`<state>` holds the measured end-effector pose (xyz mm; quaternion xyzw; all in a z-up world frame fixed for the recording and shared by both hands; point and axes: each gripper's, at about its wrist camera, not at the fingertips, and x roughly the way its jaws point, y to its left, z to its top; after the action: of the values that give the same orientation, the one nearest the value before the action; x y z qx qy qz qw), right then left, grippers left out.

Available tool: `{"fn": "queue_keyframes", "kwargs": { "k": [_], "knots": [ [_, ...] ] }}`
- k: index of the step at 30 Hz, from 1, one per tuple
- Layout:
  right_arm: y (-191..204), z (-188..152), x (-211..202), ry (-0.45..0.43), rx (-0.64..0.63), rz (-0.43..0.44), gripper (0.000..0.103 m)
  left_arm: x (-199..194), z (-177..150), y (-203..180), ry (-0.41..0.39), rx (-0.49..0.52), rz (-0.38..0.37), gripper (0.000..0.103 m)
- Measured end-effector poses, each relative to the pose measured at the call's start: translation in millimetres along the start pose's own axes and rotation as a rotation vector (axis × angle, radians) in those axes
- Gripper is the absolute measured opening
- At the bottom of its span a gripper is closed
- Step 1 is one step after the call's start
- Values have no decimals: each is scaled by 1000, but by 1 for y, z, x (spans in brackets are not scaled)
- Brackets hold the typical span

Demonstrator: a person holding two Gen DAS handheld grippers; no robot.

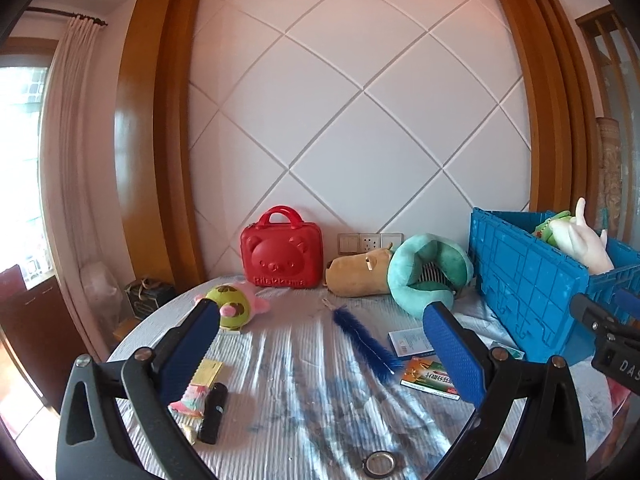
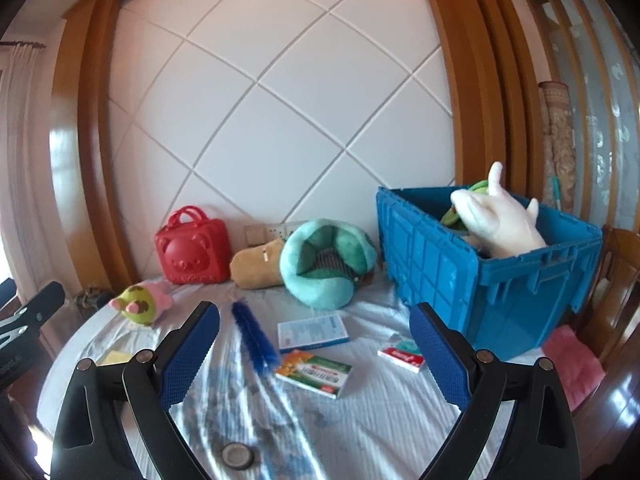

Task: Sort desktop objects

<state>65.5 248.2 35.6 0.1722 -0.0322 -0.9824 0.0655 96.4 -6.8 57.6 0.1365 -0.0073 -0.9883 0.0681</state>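
Hovering level, both claws point(image 1: 320, 320) point(image 2: 314, 320) agape

Red bear-embossed plastic case point(image 1: 281, 250), tan plush point(image 1: 358, 273), teal neck pillow point(image 1: 428, 274), blue ribbed plastic crate point(image 2: 476, 264), dark-blue bristle brush point(image 1: 366, 340), pale blue-smudged tablecloth point(image 1: 312, 400)

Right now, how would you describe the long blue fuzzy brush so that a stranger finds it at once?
Start at the big blue plastic crate on the right of the cloth-covered table, then look left past the flat cardboard boxes. The long blue fuzzy brush lies there, stretched away toward the wall. It alone is thin, bristly and dark blue; its neighbours are boxes and plush toys.
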Motion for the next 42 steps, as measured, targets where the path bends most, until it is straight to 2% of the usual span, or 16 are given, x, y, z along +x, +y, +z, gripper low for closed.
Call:
{"fn": "queue_keyframes", "kwargs": {
  "k": [6, 9, 12, 15, 20, 28, 34, 36, 42],
  "knots": [
    [0, 9, -8, -23, -24, -3, 97, -10, 7, -3, -29, -27, -7, 103],
    [-2, 9, -9, -19, -23, 2, 97, -14, 8, -10, -39, -33, -75, 103],
    [-4, 9, -9, -14, -29, 0, 97, -22, 10, -17, -75, -18, -92, 103],
    [-6, 9, -8, -8, -25, 1, 97, -27, 13, -23, -76, -18, -129, 103],
    [-4, 12, -8, -12, -36, -2, 97, -27, 15, -27, -86, -9, -73, 103],
    [-1, 13, -5, -11, -44, 3, 97, -13, 18, -20, -43, -41, -110, 103],
    [1, 13, -2, -12, -46, 2, 97, -12, 18, -20, -43, -28, -62, 103],
    [2, 14, 0, -12, -47, 4, 97, -10, 20, -18, -37, -33, -81, 103],
    [3, 15, 5, -8, -54, 10, 97, -8, 17, -21, -61, -9, -46, 103]
  ]
}}
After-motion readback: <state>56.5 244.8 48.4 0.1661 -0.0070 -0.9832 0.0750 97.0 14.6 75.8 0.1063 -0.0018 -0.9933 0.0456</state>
